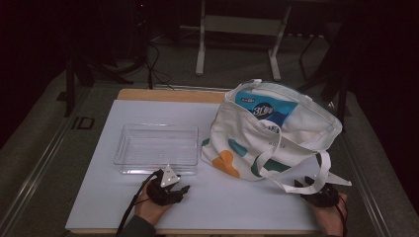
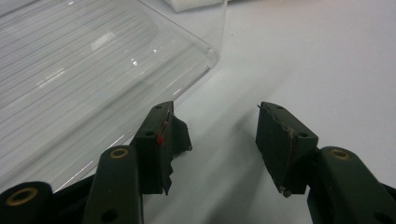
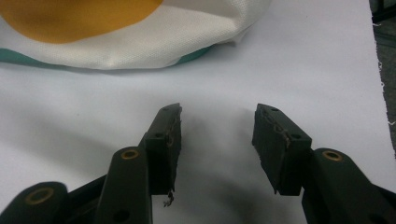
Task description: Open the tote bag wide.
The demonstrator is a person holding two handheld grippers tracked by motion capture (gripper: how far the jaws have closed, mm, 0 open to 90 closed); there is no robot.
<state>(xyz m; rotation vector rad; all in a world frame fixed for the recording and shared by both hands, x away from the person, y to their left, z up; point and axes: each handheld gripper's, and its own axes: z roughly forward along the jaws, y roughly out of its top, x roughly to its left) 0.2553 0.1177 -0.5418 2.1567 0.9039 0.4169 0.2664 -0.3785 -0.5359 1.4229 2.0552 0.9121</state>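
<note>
High view: both grippers, left (image 1: 184, 188) and right (image 1: 302, 184), are resting released; bag (image 1: 257, 133) lying just beyond right one, tray (image 1: 157, 148) beyond left.

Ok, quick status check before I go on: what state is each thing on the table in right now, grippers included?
Left gripper: open, nothing between the jaws, beside the tray's near corner.
Right gripper: open, empty, facing the bag's lower edge.
Clear plastic tray: upright, empty.
Canvas tote bag: slumped on the table, mouth open, handles hanging loose.
Blue package: inside the bag, top showing at the mouth.
</note>
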